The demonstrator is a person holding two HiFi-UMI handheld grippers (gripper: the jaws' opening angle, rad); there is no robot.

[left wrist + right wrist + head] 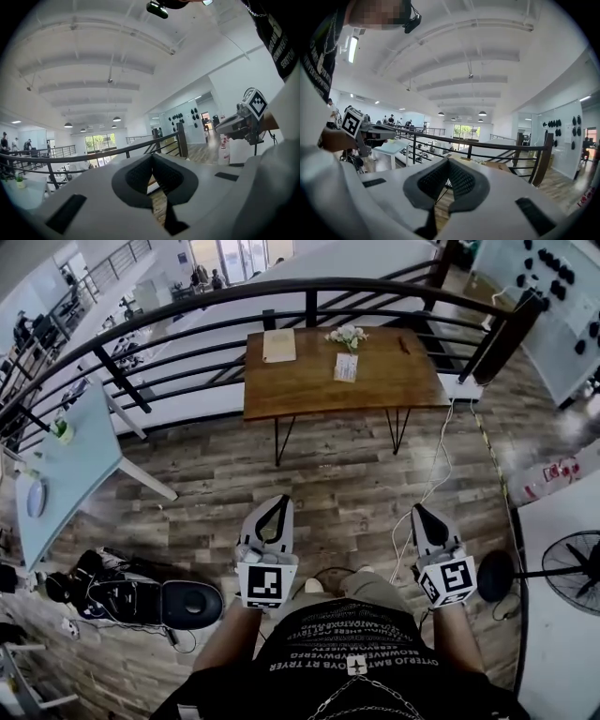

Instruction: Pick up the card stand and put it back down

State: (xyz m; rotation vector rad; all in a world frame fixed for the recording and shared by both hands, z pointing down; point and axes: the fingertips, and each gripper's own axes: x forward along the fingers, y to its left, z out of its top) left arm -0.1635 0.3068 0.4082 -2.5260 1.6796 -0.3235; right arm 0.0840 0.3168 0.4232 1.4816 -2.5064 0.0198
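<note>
The card stand, a small white upright card, sits on the brown wooden table at the far side of the head view, next to a small bunch of flowers. Both grippers hang well short of the table, over the wooden floor. The left gripper is shut with nothing between its tips, which meet in the left gripper view. The right gripper is also shut and empty, as its own view shows. Each gripper points roughly level toward the table.
A tan notebook and a pen lie on the table. A black railing curves behind it. A pale blue table stands left, black gear lies on the floor, and a fan and white cable are right.
</note>
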